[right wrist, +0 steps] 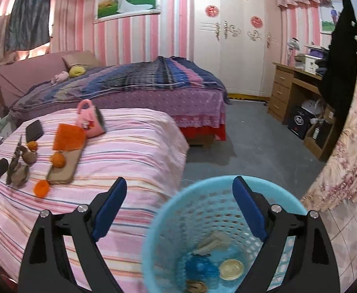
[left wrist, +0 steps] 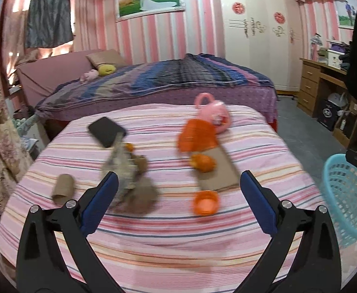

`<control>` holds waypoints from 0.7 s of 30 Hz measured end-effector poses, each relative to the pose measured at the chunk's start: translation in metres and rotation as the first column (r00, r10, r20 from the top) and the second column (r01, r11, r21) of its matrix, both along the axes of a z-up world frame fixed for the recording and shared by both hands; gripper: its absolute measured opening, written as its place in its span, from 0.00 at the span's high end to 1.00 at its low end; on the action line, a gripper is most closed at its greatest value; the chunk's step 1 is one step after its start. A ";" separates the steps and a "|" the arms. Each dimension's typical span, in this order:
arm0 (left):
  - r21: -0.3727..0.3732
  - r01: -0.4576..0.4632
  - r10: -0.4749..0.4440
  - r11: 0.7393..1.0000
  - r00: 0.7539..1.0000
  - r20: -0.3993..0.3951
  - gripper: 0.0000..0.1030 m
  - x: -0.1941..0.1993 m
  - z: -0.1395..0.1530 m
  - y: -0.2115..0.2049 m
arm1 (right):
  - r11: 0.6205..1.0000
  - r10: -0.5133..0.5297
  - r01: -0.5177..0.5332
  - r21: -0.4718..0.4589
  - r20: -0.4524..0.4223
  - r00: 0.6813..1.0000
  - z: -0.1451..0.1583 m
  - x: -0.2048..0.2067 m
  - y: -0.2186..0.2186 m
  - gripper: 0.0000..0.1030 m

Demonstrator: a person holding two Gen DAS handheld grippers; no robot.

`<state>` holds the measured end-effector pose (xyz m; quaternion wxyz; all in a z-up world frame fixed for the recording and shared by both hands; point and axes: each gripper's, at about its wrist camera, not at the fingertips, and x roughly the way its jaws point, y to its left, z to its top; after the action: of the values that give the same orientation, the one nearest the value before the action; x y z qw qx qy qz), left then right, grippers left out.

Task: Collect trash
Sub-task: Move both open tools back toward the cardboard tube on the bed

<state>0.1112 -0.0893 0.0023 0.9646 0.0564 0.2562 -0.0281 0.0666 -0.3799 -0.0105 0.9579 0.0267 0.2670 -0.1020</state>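
With the right tongs (right wrist: 178, 210) gaping empty above the pale blue plastic mesh basket (right wrist: 168, 210) of collected scraps, the wide, empty left tongs (left wrist: 178, 188) should settle squarely over the crumpled grey-brown wrapper (left wrist: 129, 178) on the pink striped bed (left wrist: 263, 131) before closing.

Light blue lattice basket (right wrist: 202, 210) at lower centre of right view; bed cover (left wrist: 154, 232) striped pink, white, orange and grey; orange mesh piece (left wrist: 196, 135), orange cap (left wrist: 205, 202), pink toy bag (left wrist: 213, 113), black-framed grippers with blue pads (left wrist: 100, 200).
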 end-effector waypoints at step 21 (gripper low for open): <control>0.006 -0.134 0.134 0.991 0.987 -0.087 0.05 0.035 -0.034 0.138 | 0.987 0.122 -0.131 -0.091 -0.096 0.988 -0.020 0.055 0.124 0.12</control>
<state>0.1459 0.0485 -0.0318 0.9521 0.0380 0.3014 0.0346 0.1220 -0.2562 -0.0310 0.9497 -0.0414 0.3057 -0.0550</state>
